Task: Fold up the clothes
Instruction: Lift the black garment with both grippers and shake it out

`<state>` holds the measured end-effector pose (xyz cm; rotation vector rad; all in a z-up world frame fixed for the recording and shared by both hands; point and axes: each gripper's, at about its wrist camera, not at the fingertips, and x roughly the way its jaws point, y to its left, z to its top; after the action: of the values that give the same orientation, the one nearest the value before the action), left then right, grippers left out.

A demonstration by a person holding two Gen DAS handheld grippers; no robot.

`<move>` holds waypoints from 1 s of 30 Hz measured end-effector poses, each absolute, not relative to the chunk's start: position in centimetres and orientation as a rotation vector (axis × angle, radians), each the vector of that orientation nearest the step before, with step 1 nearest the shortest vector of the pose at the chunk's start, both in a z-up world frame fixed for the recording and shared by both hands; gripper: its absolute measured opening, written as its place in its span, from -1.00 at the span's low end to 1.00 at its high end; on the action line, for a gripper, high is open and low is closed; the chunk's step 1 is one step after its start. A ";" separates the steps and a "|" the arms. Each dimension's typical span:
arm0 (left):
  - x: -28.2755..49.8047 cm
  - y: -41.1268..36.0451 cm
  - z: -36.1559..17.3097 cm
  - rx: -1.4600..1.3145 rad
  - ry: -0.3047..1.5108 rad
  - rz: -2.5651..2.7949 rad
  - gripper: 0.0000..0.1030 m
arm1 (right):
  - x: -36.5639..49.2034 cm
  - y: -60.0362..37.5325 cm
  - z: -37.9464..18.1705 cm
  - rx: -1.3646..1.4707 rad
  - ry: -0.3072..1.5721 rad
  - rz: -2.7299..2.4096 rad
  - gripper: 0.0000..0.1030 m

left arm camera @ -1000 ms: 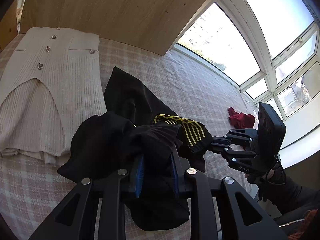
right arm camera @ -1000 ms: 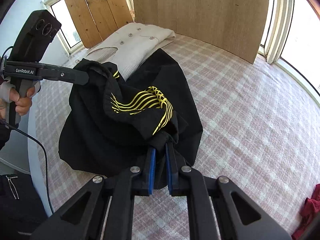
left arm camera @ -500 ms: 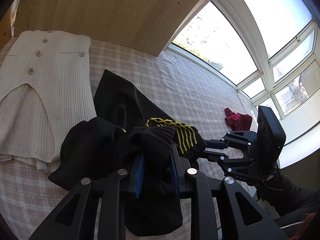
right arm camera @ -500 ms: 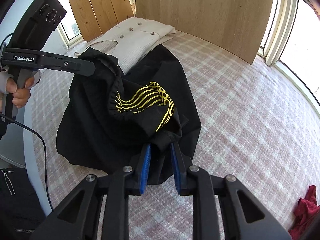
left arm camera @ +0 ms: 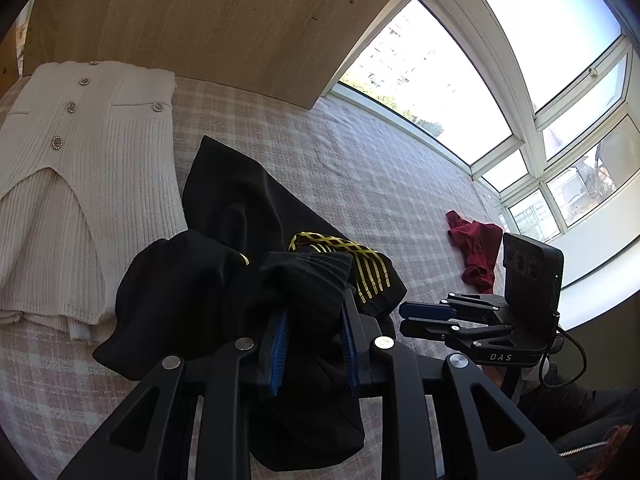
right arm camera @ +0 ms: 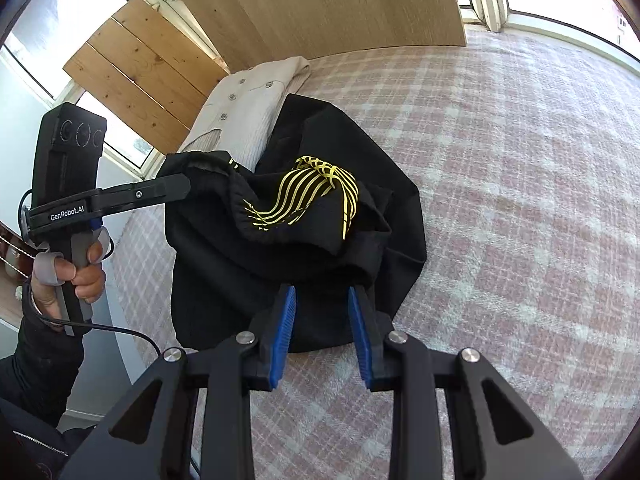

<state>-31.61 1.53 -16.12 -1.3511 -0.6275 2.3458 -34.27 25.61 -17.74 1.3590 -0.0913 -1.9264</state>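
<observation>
A black garment with yellow stripes [left arm camera: 240, 216] [right arm camera: 312, 208] lies bunched on the pink plaid cloth of the table [right arm camera: 500, 160]. My left gripper [left arm camera: 314, 312] is shut on its ribbed black edge and holds that part up; it also shows in the right wrist view [right arm camera: 176, 190]. My right gripper [right arm camera: 322, 300] is open, its blue pads on either side of the garment's near edge without pinching it. In the left wrist view the right gripper [left arm camera: 404, 318] sits just right of the garment, clear of it.
A folded cream knit cardigan [left arm camera: 80, 168] [right arm camera: 248, 100] lies left of the black garment, touching it. A crumpled red garment [left arm camera: 476, 248] lies on the right near the windows. Wooden boards [right arm camera: 320, 0] stand at the table's back.
My right gripper has opened and let go of the garment's edge, which dropped onto the table. My left gripper keeps its hold.
</observation>
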 end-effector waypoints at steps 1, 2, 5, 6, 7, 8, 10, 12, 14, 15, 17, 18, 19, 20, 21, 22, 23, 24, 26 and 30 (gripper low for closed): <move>-31.6 1.5 -16.1 -1.351 -0.624 2.346 -0.59 | -34.3 25.2 -17.9 1.360 -0.089 -1.931 -0.46; -31.5 1.5 -16.1 -1.351 -0.622 2.346 -0.59 | -34.5 24.8 -17.9 1.358 -0.080 -1.947 -0.46; -31.5 1.4 -16.2 -1.352 -0.613 2.345 -0.59 | -35.3 23.9 -18.1 1.355 -0.080 -1.995 -0.46; -31.4 1.4 -16.2 -1.353 -0.611 2.346 -0.59 | -35.6 23.8 -18.1 1.357 -0.092 -2.010 -0.46; -31.4 1.4 -16.2 -1.354 -0.608 2.345 -0.59 | -36.0 23.8 -18.1 1.359 -0.104 -2.025 -0.46; -31.3 1.4 -16.3 -1.355 -0.605 2.344 -0.59 | -36.3 23.7 -18.2 1.361 -0.116 -2.041 -0.46; -31.3 1.5 -16.3 -1.358 -0.593 2.343 -0.59 | -36.9 23.5 -18.2 1.357 -0.139 -2.068 -0.46; -31.2 1.6 -16.4 -1.364 -0.575 2.345 -0.59 | -37.5 23.3 -18.4 1.350 -0.156 -2.094 -0.46; -31.1 1.6 -16.6 -1.370 -0.567 2.340 -0.59 | -38.0 23.3 -18.6 1.347 -0.170 -2.122 -0.46; -31.1 1.6 -16.7 -1.373 -0.565 2.340 -0.59 | -38.3 23.5 -18.8 1.348 -0.193 -2.126 -0.46; -31.1 1.6 -16.8 -1.380 -0.560 2.336 -0.58 | -38.6 23.6 -18.9 1.344 -0.203 -2.123 -0.46; -31.1 1.6 -16.9 -1.383 -0.555 2.335 -0.58 | -38.8 23.6 -18.9 1.342 -0.200 -2.118 -0.46; -31.1 1.7 -16.9 -1.386 -0.548 2.333 -0.58 | -38.9 23.5 -19.0 1.339 -0.196 -2.114 -0.46; -31.1 1.7 -17.0 -1.389 -0.542 2.331 -0.57 | -39.1 23.5 -19.0 1.336 -0.193 -2.110 -0.46; -31.1 1.8 -17.0 -1.392 -0.530 2.333 -0.57 | -39.3 23.5 -19.0 1.334 -0.189 -2.106 -0.46; -31.1 1.9 -17.0 -1.392 -0.519 2.338 -0.57 | -39.4 23.5 -19.0 1.331 -0.186 -2.101 -0.46; -31.1 1.9 -17.0 -1.392 -0.509 2.343 -0.57 | -39.6 23.4 -19.0 1.327 -0.179 -2.096 -0.46; -31.1 2.0 -17.0 -1.393 -0.500 2.343 -0.57 | -39.7 23.3 -19.0 1.321 -0.167 -2.087 -0.48; -31.1 2.1 -17.0 -1.394 -0.479 2.348 -0.57 | -40.0 23.3 -19.1 1.322 -0.168 -2.082 -0.72; -30.9 1.9 -16.7 -1.368 -0.466 2.373 -0.59 | -40.3 23.6 -18.8 1.317 -0.203 -2.051 -0.81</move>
<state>-30.88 1.91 -16.67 -1.3679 -0.4663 2.3728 -40.32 23.56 -18.83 1.3169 -0.2035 -2.0508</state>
